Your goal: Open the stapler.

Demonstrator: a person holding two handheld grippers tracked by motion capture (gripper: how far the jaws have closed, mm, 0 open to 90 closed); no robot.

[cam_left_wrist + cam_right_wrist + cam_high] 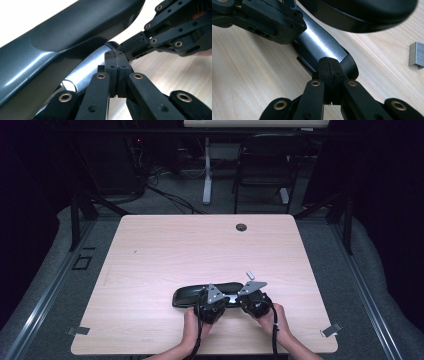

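Note:
A black stapler lies near the table's front edge with its lid swung up. In the left gripper view the lid slants overhead and the shiny metal magazine runs beneath it. My left gripper is shut, and its tips rest against the magazine with nothing between the pads. My right gripper is shut too, with its tips at the rounded black front end of the magazine. From above, the left gripper and right gripper flank the stapler's right half. A staple strip lies beside it.
The staple strip sits just beyond the right gripper on the light wooden table. A cable hole is near the far edge. A dark chair and a desk leg stand behind the table.

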